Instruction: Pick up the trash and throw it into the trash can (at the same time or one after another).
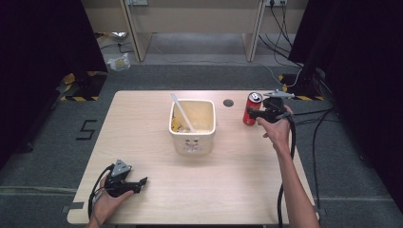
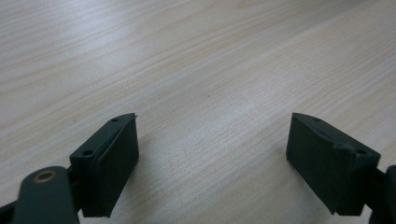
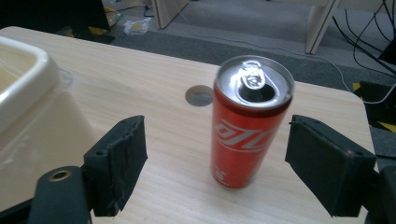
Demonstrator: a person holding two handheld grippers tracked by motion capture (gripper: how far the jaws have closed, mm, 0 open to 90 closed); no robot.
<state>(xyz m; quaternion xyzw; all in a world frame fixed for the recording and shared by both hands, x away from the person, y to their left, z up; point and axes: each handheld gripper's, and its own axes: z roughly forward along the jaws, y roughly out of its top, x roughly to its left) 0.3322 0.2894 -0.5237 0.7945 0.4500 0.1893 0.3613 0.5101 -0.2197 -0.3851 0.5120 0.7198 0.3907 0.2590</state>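
Pale wooden table point(image 1: 237, 190) carried an upright red can point(image 3: 247, 126) between the right gripper's point(image 3: 215, 163) wide-open, empty jaws, apparently before a closing grasp, while the open, empty left gripper point(image 2: 212, 161) rested near the front edge.

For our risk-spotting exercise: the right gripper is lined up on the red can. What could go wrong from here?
1. The red can is tall, slim and open on top; a nudge from one jaw of the right gripper might tip it and spill whatever is inside.
2. The cream tub stands close by, so a wide swing could knock it or its white spoon.
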